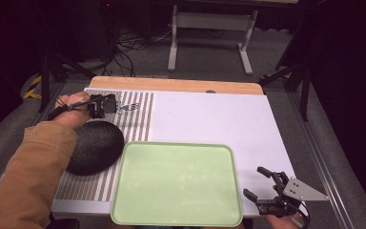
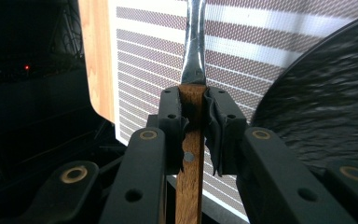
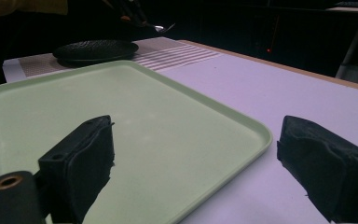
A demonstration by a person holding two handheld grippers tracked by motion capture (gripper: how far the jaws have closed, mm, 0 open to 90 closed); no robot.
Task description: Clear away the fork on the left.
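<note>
My left tool [image 2: 193, 126] is clenched on the wooden handle of a piece of cutlery [image 2: 193, 56], its steel shank running forward over the striped placemat [image 2: 149, 70]; I can't tell fork from spoon. In the high view the utensil's head hangs just beyond the black plate [image 1: 95, 147], off the mat's surface. I judge the step as carrying it clear, so I keep the grip square on the handle and the shank level. The plate's rim sits just beside the tool, so I lift before swinging. My right tool [image 1: 263, 189] stands released, nothing between its jaws, at the green tray's [image 1: 177, 181] near right corner. Past the plate, the white bench [image 1: 219, 119] offers open room.
</note>
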